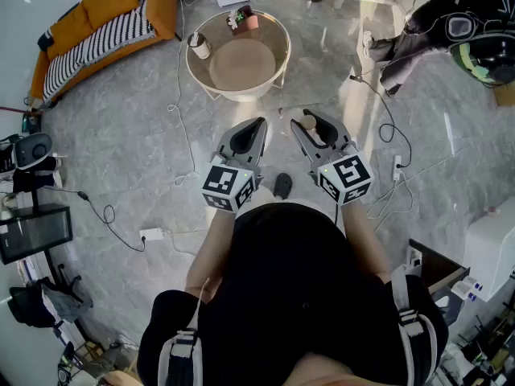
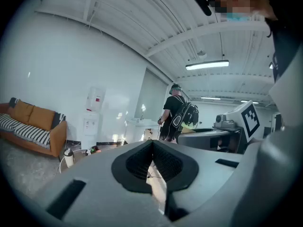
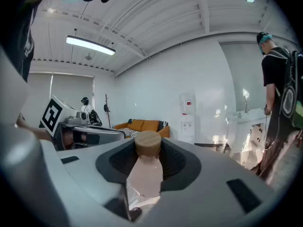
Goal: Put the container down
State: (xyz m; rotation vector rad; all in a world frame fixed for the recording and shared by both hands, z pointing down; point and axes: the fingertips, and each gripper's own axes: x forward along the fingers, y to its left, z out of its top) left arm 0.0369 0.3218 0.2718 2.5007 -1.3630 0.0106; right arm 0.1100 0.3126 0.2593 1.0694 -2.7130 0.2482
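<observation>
Head view showed the right gripper [image 1: 315, 127] clenched on the container [image 1: 309, 124], held in the air in front of the person's body, with its wooden lid toward the fingertips and its long axis running along the jaws. The round worktop [image 1: 278, 32] lay ahead and a little to the left, well apart from both grippers, with bare floor and a trailing cable [image 1: 181, 119] between. A white jar [image 1: 199, 47] and a small pink item [image 1: 242, 20] stood near the worktop's far rim, leaving most of its middle bare. The left gripper [image 1: 256, 127] hung just beside the right one and somewhat closer in line with the worktop, yet carried nothing. A dark shoe [image 1: 283, 185] showed on the floor below the two grippers. Left gripper view showed its pads meeting at the tips with nothing between them, so the left gripper [image 2: 152, 143] was closed and empty; beyond it were a sofa [image 2: 33, 126] and a standing person with a backpack [image 2: 177, 112]. Right gripper view showed the pale container [image 3: 147, 171] lodged between the dark pads, its lid [image 3: 148, 143] at the far end and its body running back toward the camera. By my reading, setting it down called for carrying it forward and leftward, then righting it over a bare patch.
</observation>
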